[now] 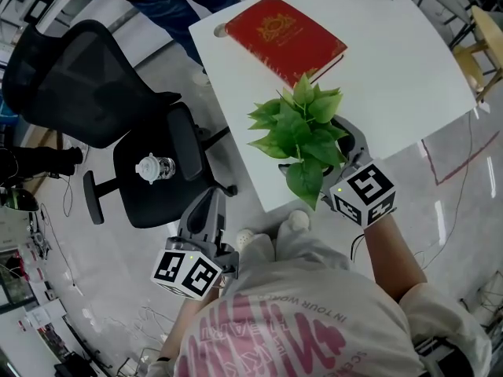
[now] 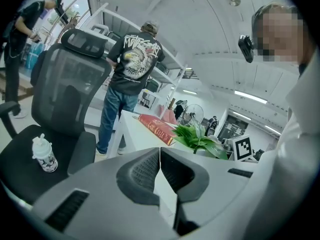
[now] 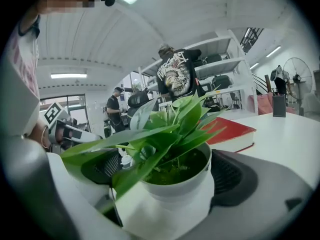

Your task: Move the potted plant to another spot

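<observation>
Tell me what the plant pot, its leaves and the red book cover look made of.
Pot: likely glazed ceramic or smooth plastic; plain white, thick rounded rim, soft sheen.
Leaves: possibly artificial, plastic or fabric; uniform bright green, glossy; real can't be ruled out.
Book cover: hardcover, cloth or leatherette look; matte red with a gold emblem.

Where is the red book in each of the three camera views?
Head view: red book at top centre, on the white table, beyond the potted plant.
Left gripper view: red book mid-frame, just left of the potted plant.
Right gripper view: red book right of centre, behind the potted plant.
Shared landmark: the potted plant.
</observation>
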The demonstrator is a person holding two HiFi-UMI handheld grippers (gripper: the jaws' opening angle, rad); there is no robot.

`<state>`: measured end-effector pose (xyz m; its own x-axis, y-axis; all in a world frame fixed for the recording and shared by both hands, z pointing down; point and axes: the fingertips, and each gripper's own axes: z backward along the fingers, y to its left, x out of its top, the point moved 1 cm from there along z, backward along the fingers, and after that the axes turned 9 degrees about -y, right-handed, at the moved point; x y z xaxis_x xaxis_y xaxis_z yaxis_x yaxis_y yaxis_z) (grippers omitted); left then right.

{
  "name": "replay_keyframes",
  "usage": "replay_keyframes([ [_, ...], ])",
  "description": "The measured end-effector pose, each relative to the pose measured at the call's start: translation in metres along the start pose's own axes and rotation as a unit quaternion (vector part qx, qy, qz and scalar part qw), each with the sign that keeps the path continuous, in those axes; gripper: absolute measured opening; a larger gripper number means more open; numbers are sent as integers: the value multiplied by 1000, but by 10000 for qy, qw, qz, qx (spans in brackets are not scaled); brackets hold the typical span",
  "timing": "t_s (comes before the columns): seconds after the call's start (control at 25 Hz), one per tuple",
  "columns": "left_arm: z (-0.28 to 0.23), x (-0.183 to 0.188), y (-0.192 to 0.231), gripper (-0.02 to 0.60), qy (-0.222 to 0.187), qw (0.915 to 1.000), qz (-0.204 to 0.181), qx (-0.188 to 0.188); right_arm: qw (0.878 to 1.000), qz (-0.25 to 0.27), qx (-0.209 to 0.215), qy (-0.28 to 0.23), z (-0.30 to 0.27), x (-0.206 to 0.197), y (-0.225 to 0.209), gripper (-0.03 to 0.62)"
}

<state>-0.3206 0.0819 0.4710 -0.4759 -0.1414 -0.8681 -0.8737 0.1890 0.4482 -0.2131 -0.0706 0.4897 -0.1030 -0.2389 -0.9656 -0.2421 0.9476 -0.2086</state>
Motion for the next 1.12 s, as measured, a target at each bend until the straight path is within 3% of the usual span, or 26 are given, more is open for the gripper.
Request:
replay_keyframes([
  [0.28, -8, 0, -5, 25, -39, 10000, 2, 1, 9994, 303, 7, -148, 0, 7, -1, 575],
  [1.12, -15, 2, 1, 25, 28, 10000, 8, -34, 9994, 201, -201, -204, -7, 8, -10, 543],
])
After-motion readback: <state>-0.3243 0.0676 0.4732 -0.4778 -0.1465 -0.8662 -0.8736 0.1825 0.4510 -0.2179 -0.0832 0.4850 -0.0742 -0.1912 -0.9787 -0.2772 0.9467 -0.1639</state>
